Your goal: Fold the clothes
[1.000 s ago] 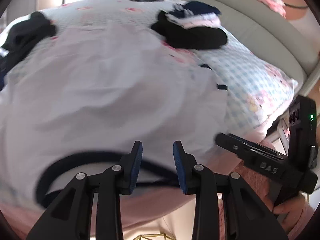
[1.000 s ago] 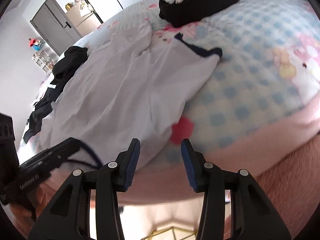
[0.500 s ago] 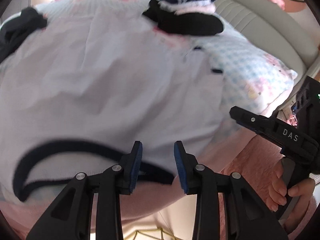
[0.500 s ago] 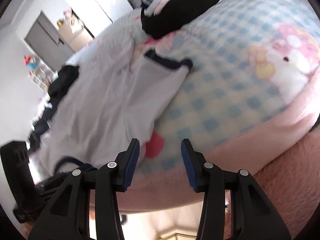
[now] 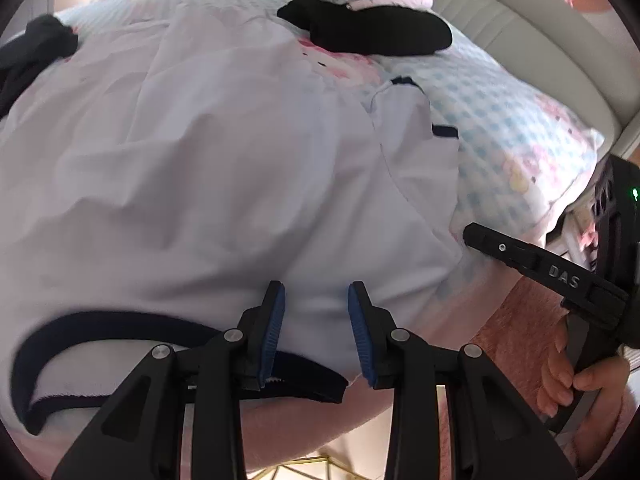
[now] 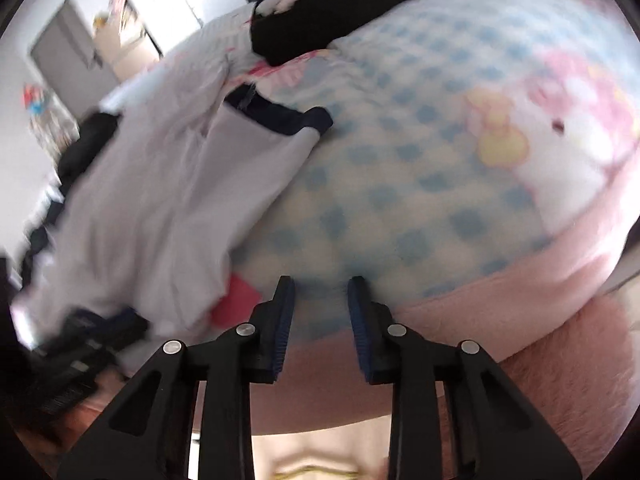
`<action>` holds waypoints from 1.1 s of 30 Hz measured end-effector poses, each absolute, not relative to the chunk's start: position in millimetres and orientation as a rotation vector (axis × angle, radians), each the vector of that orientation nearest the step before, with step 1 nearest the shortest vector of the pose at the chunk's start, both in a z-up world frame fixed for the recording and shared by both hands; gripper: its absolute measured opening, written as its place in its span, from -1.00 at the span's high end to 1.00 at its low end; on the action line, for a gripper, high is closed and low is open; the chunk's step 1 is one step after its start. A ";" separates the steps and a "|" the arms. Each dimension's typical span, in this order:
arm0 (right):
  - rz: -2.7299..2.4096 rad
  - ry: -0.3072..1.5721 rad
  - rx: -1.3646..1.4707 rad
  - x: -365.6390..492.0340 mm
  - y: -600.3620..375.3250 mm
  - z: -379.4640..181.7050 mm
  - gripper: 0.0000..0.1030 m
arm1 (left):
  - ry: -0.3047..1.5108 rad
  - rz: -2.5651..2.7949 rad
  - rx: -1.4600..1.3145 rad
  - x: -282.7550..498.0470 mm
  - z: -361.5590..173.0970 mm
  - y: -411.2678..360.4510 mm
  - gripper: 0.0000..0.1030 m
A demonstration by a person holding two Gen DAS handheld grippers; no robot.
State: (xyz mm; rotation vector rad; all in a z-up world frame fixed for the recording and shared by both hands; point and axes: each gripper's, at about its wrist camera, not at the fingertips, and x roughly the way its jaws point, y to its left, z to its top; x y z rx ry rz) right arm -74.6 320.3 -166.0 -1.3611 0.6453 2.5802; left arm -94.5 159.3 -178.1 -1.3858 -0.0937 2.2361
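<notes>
A white T-shirt (image 5: 208,168) with a navy collar (image 5: 120,328) lies spread on the bed, collar toward me. My left gripper (image 5: 316,286) hovers over the shirt just beside the collar, its jaws apart and nothing visibly pinched. The right gripper (image 5: 480,240), held by a hand (image 5: 568,384), has its tip at the shirt's right edge. In the right wrist view my right gripper (image 6: 320,284) is closing, with only checked bedsheet (image 6: 400,168) behind the gap. The shirt (image 6: 160,200) lies to its left, its navy-cuffed sleeve (image 6: 280,120) pointing up.
A stack of folded clothes (image 5: 372,32) with a black piece at the bottom sits at the far side of the bed. A dark heap of clothes (image 5: 36,48) lies at the far left. A padded headboard (image 5: 540,52) runs along the right. The bed's pink edge (image 6: 500,292) is near me.
The left gripper has sunk closer to the shirt by the collar. The right gripper has come in to the shirt's right edge, and its jaws have narrowed.
</notes>
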 end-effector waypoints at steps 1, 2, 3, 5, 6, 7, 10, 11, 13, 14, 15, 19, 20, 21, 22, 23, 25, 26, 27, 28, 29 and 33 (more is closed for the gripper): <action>2.607 0.650 -1.340 -72.7 317.8 -161.4 0.40 | -0.111 2.231 -1.386 -95.0 -177.8 158.5 0.32; 2.632 0.652 -1.322 -71.1 315.2 -157.2 0.33 | -0.128 2.226 -1.385 -95.4 -177.4 157.7 0.32; 2.656 0.655 -1.313 -70.5 312.0 -154.2 0.26 | -0.133 2.220 -1.388 -95.6 -178.4 157.9 0.32; 2.696 0.677 -1.316 -71.1 305.2 -151.6 0.22 | -0.139 2.207 -1.393 -95.8 -180.5 158.4 0.32; 2.707 0.680 -1.326 -71.2 302.0 -151.3 0.20 | -0.150 2.203 -1.400 -96.7 -181.7 157.7 0.32; 2.707 0.665 -1.342 -75.2 298.4 -152.5 0.19 | -0.161 2.199 -1.408 -97.6 -182.9 156.9 0.32; 2.666 0.611 -1.389 -78.0 294.0 -160.7 0.18 | -0.194 2.186 -1.431 -100.4 -186.5 154.4 0.31; 2.657 0.607 -1.395 -76.7 294.6 -161.6 0.18 | -0.190 2.187 -1.423 -99.5 -184.4 154.6 0.31; 2.659 0.617 -1.377 -77.1 297.6 -158.3 0.18 | -0.147 2.203 -1.380 -97.8 -174.8 157.8 0.31; 2.660 0.622 -1.368 -77.2 299.2 -156.6 0.18 | -0.130 2.210 -1.363 -99.6 -170.7 158.9 0.31; 2.663 0.620 -1.354 -77.3 301.7 -153.7 0.18 | -0.115 2.219 -1.345 -103.3 -166.0 160.5 0.31; 2.666 0.594 -1.277 -84.7 320.9 -137.3 0.18 | -0.040 2.245 -1.289 -135.7 -146.1 181.2 0.33; 2.660 0.603 -1.268 -90.4 326.7 -136.1 0.18 | -0.003 2.258 -1.272 -144.3 -141.4 189.8 0.33; 2.655 0.612 -1.268 -96.3 331.1 -135.8 0.18 | 0.029 2.265 -1.258 -152.2 -138.5 198.1 0.33; 2.651 0.616 -1.265 -102.7 334.2 -135.2 0.18 | 0.056 2.267 -1.250 -161.0 -136.5 207.3 0.33; 2.653 0.609 -1.262 -109.4 335.8 -134.4 0.18 | 0.083 2.256 -1.247 -171.8 -136.2 218.1 0.33; 2.667 0.570 -1.255 -121.8 335.9 -132.3 0.18 | 0.140 2.239 -1.253 -187.7 -138.6 235.5 0.33; 2.670 0.550 -1.255 -126.5 335.2 -132.1 0.18 | 0.174 2.221 -1.269 -194.6 -142.2 243.2 0.33; 2.673 0.543 -1.260 -128.2 334.5 -132.5 0.18 | 0.208 2.202 -1.285 -201.5 -146.1 250.9 0.33; 2.675 0.538 -1.270 -131.6 335.1 -134.3 0.18 | 0.240 2.178 -1.298 -208.1 -150.9 258.0 0.33; 2.670 0.537 -1.287 -135.2 336.4 -137.7 0.18 | 0.261 2.133 -1.312 -214.4 -155.5 264.3 0.33; 2.620 0.606 -1.361 -151.3 349.1 -156.9 0.18 | 0.245 2.072 -1.284 -224.6 -151.5 267.1 0.33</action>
